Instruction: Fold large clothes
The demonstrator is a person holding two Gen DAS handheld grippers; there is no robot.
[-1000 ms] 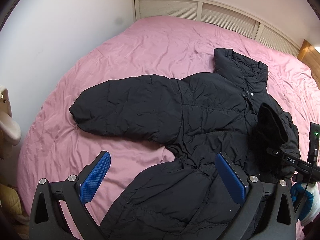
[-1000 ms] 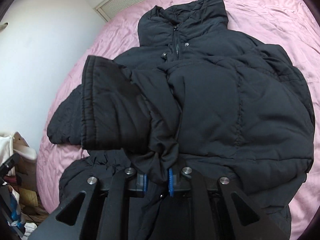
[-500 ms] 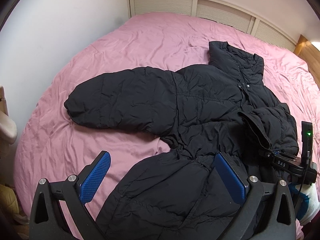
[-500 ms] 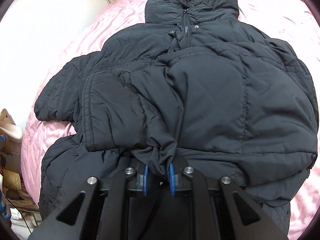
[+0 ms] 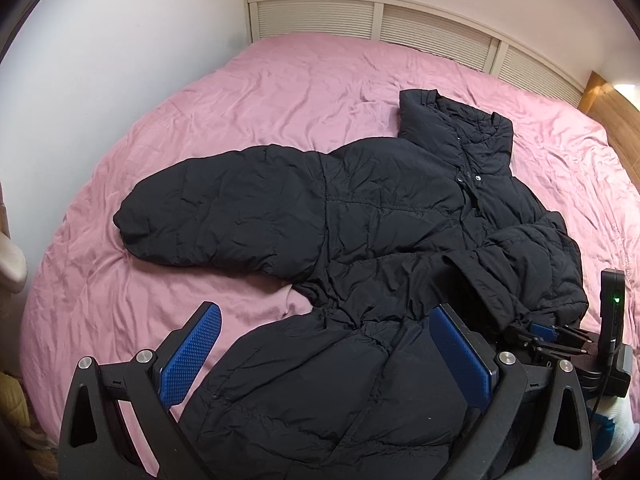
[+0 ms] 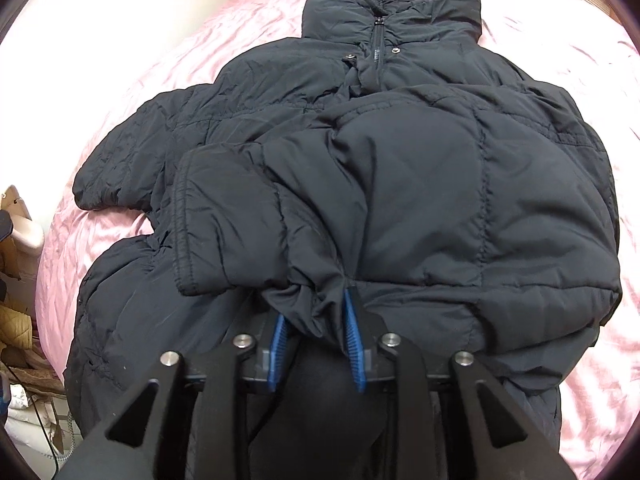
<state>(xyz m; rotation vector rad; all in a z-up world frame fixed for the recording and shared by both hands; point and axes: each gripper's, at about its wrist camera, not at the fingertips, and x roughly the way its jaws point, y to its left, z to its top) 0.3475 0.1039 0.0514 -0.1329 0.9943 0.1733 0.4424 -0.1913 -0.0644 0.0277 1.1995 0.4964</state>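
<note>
A black puffer coat (image 5: 360, 220) lies face up on the pink bed (image 5: 280, 92), collar toward the headboard. One sleeve (image 5: 208, 220) stretches out flat to the left. The other sleeve (image 6: 260, 220) is folded across the coat's front. My right gripper (image 6: 316, 324) has the bunched edge of that sleeve between its blue pads, and its jaws are opening while the fabric still fills the gap. It also shows at the right edge of the left wrist view as the right gripper (image 5: 536, 330). My left gripper (image 5: 328, 344) hovers open over the coat's lower part, holding nothing.
A slatted cream headboard (image 5: 400, 36) runs along the far side, with a white wall to the left. Wooden furniture (image 5: 612, 108) stands at the far right corner. Bags and clutter (image 6: 16, 320) sit beside the bed's left edge. Bare pink sheet surrounds the coat.
The raised sleeve has come down and now lies flat across the coat's front. The right jaws have spread a little around the bunched fabric. The left gripper stayed open.
</note>
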